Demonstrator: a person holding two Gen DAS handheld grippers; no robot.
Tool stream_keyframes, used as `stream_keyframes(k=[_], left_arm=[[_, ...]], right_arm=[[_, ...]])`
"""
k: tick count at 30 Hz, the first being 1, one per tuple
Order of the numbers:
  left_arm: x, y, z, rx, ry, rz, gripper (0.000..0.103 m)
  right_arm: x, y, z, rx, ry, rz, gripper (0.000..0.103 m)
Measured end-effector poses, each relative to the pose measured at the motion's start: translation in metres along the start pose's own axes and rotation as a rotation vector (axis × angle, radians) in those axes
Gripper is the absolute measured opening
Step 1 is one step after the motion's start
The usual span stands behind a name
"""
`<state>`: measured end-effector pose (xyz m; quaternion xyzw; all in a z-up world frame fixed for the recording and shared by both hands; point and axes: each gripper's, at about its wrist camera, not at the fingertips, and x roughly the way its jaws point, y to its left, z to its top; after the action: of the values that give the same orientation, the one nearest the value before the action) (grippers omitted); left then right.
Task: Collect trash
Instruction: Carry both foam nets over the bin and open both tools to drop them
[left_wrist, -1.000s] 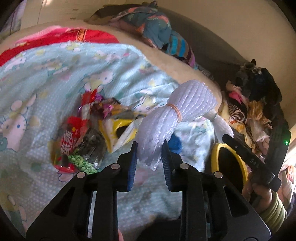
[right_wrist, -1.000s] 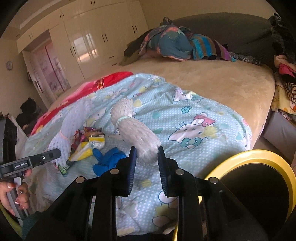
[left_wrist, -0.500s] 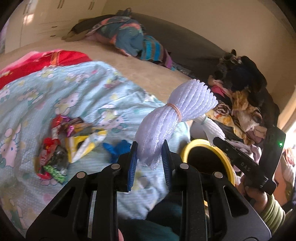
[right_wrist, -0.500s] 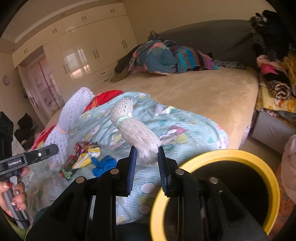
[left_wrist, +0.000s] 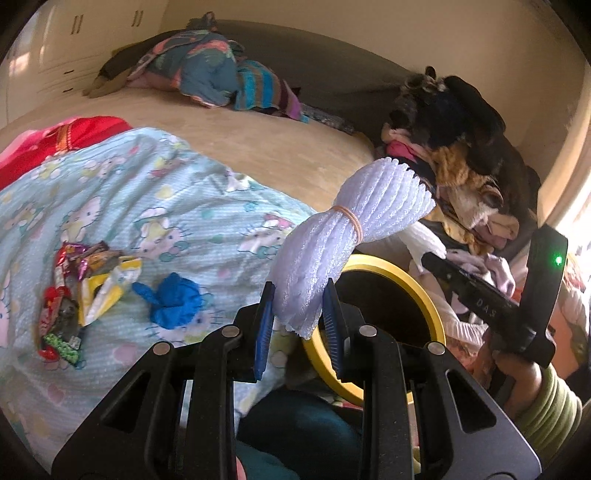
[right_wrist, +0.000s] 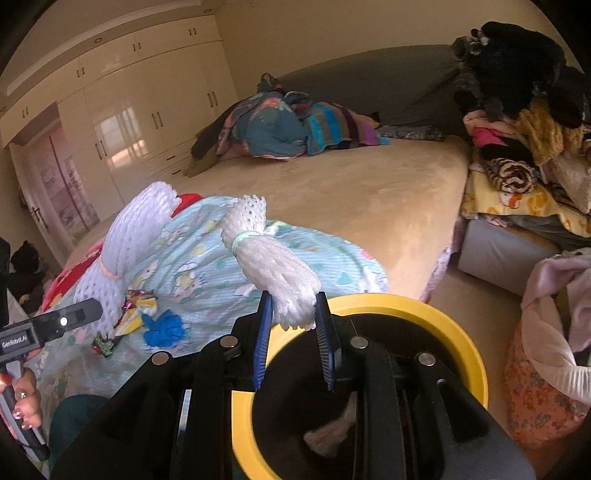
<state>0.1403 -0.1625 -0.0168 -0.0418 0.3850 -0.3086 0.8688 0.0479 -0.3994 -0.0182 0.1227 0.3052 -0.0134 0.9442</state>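
Observation:
My left gripper is shut on a white foam net bundle tied with a rubber band, held near the rim of the yellow-rimmed black bin. My right gripper is shut on a second white foam net bundle, held over the same bin. On the blue Hello Kitty blanket lie several snack wrappers and a crumpled blue glove. The left bundle and the glove also show in the right wrist view.
A pile of clothes is stacked to the right of the bed. More clothes lie at the bed's far side. A bag with light fabric stands right of the bin. White wardrobes line the left wall.
Both grippers have moved right and back from the blanket with their foam bundles, bringing them to the bin. The wrappers and glove stay on the blanket.

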Motion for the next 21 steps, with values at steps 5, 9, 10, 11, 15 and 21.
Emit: stream_keyframes(k=[5, 9, 10, 11, 15, 21], left_arm=[[0.009, -0.019, -0.005, 0.044, 0.019, -0.011, 0.020], [0.018, -0.031, -0.011, 0.074, 0.042, -0.016, 0.020], [0.021, -0.034, -0.013, 0.084, 0.050, -0.016, 0.020], [0.023, -0.036, -0.015, 0.092, 0.055, -0.016, 0.020], [0.033, -0.045, -0.021, 0.120, 0.081, -0.014, 0.020], [0.046, -0.056, -0.032, 0.174, 0.119, -0.006, 0.020]], right_arm=[[-0.012, -0.018, -0.003, 0.021, 0.001, -0.032, 0.023], [-0.019, -0.031, -0.007, 0.040, 0.001, -0.064, 0.023], [-0.020, -0.034, -0.009, 0.044, 0.003, -0.071, 0.023], [-0.021, -0.037, -0.010, 0.048, 0.007, -0.079, 0.023], [-0.024, -0.051, -0.016, 0.069, 0.018, -0.100, 0.023], [-0.028, -0.069, -0.025, 0.096, 0.039, -0.132, 0.023]])
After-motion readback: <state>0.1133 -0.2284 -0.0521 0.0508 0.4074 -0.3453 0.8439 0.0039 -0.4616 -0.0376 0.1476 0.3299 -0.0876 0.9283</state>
